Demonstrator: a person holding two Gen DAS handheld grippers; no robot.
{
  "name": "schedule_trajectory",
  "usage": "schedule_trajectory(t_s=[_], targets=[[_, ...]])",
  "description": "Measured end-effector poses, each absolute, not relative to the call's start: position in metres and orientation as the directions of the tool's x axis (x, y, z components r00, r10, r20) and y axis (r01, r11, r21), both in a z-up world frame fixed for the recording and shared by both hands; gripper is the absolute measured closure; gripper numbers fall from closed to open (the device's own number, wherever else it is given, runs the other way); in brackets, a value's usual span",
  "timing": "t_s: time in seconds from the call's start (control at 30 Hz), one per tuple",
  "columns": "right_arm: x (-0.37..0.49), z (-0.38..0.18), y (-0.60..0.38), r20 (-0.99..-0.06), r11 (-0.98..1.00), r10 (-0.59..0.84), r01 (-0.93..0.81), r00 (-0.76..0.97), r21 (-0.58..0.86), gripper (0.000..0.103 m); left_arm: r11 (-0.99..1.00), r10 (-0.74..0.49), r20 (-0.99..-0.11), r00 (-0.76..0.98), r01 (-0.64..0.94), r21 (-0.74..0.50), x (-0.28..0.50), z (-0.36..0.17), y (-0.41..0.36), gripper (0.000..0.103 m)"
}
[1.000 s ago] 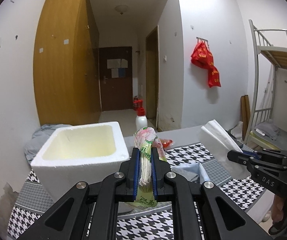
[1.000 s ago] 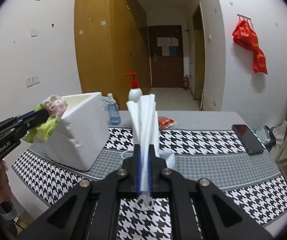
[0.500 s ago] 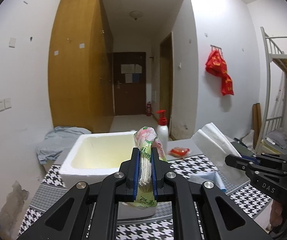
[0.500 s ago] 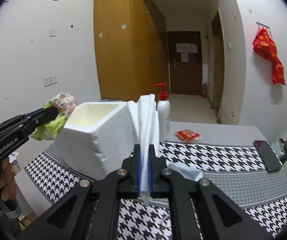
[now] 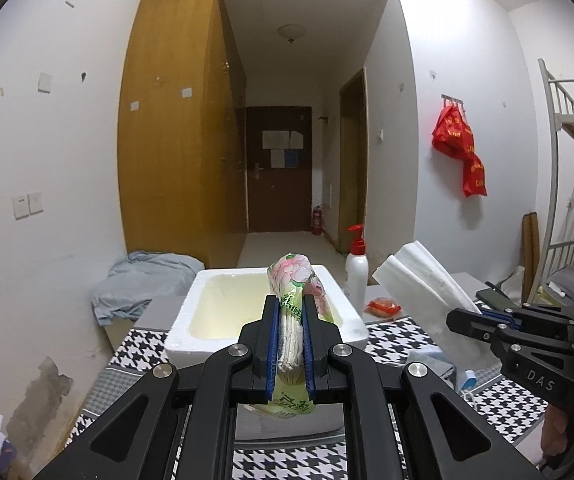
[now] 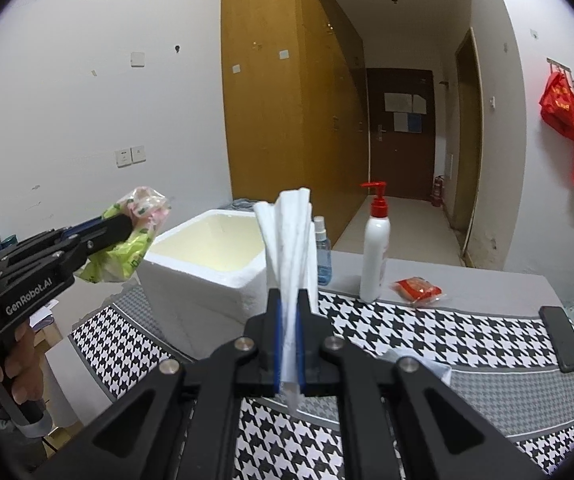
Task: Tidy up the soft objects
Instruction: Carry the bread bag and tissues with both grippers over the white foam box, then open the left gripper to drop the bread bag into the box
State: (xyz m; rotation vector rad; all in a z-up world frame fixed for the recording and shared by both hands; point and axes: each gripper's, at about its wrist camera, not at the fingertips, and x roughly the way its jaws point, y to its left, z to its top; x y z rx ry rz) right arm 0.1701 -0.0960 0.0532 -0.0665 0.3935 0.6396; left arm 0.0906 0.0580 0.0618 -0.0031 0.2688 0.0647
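My left gripper is shut on a green flowered tissue pack, held in the air in front of the white foam box. From the right wrist view, the left gripper holds that tissue pack to the left of the foam box. My right gripper is shut on a folded stack of white tissues, which fans upward above the table. In the left wrist view the right gripper and its white tissues hang right of the box.
A white pump bottle, a blue spray bottle and a red packet stand behind the box on the houndstooth tablecloth. A dark phone lies at the right edge. A pale blue cloth lies under the right gripper. A person's hand grips the left handle.
Both grippers have swung leftward with their loads, so the foam box has shifted from the left toward the middle in both views and now lies behind the tissue pack. Both grips are unchanged.
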Motion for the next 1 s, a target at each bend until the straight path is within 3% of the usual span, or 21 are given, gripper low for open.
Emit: schedule_trajectory(t_s=[0.9,1.0], targets=[[0.199,0.057,-0.071,-0.399,0.806,0.561,-0.588,0.725,0.064,0.095,0.998,0.065,-0.337,0.939,-0.07,-0.002,0.165,0.059,0.086,0.092],[0.2,0.057,-0.07,-0.402,0.81,0.555,-0.584,0.728,0.061,0.095,0.997,0.058,-0.347,0.936,-0.069,-0.02,0.172,0.055,0.091,0.087]])
